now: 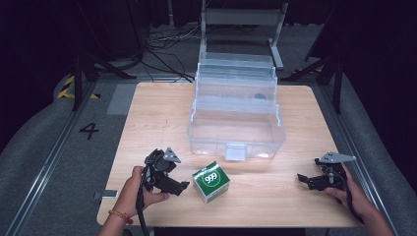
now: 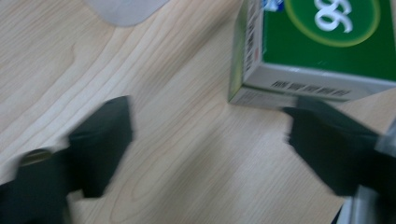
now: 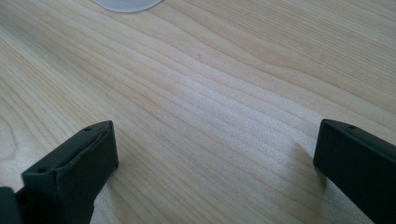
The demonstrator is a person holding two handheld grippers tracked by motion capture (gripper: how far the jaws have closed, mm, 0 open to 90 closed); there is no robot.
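**Table, clear box, green carton and two grippers: positions and visibility**

The table [image 1: 147,113] carries one clear plastic box [image 1: 236,125], standing open with its tiered trays stepped back toward the far edge. A small dark item sits in an upper tray; what it is cannot be made out. The box walls are see-through, so their edges are hard to trace.

One green carton [image 1: 211,182] stands on the table just in front of the box, apart from it, nearer the left gripper [image 1: 169,183]. It is nearly cube-shaped, with no clear long axis. Its green printed face points up, and it is turned so that one corner faces the person. In the left gripper view the carton [image 2: 317,42] is cut off at the top and right, and the picture is blurred.

Two grippers are present. The left gripper's jaws are spread beside the carton, pinching nothing. The right gripper [image 1: 307,179] rests well apart from it, near the right edge; its jaws are spread over bare wood.
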